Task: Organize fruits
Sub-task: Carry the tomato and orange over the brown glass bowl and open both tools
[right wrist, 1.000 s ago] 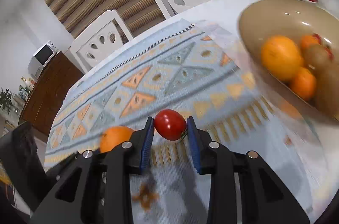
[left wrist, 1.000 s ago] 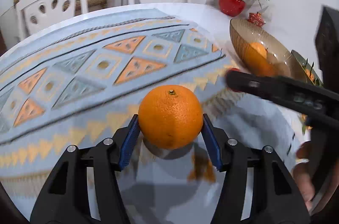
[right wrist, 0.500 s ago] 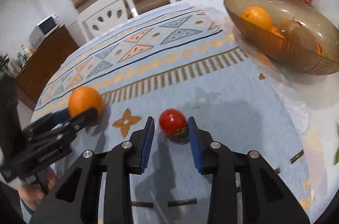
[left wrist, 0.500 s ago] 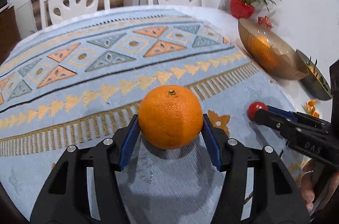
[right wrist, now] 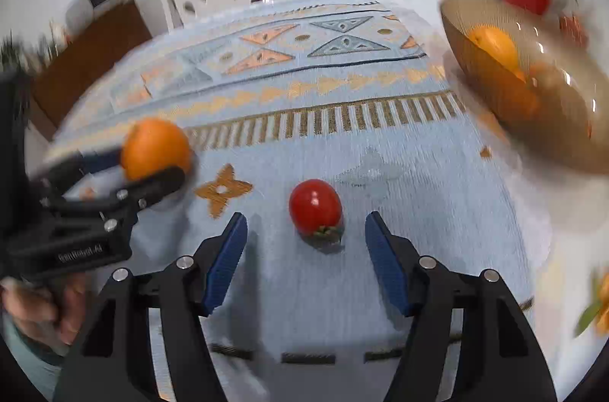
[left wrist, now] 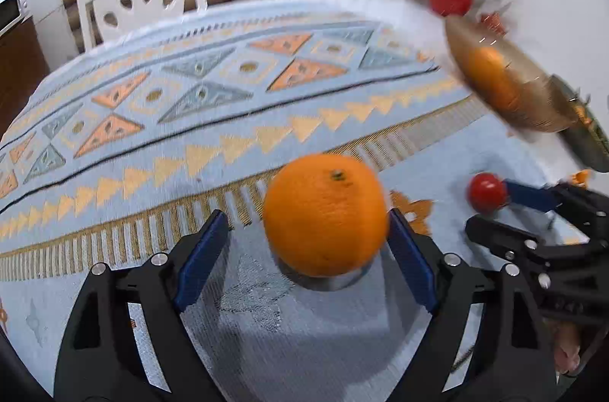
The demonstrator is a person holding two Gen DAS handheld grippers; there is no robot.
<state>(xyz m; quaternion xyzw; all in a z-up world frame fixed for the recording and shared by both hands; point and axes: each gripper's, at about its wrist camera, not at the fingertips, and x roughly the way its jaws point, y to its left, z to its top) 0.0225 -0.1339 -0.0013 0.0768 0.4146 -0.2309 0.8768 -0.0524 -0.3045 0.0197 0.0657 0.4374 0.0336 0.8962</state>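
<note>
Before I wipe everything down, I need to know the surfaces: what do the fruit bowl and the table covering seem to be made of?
The fruit bowl looks like tinted amber glass or clear plastic: glossy highlights, and the orange inside shows through its wall. I cannot tell which. The table covering looks like woven cloth, matte, with visible thread texture and a geometric pattern in blue and orange.

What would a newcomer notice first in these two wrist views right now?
The big orange on the patterned tablecloth, between the open left gripper. Next, the red tomato lying loose between the open right gripper, and the amber fruit bowl at the table's right edge.
</note>
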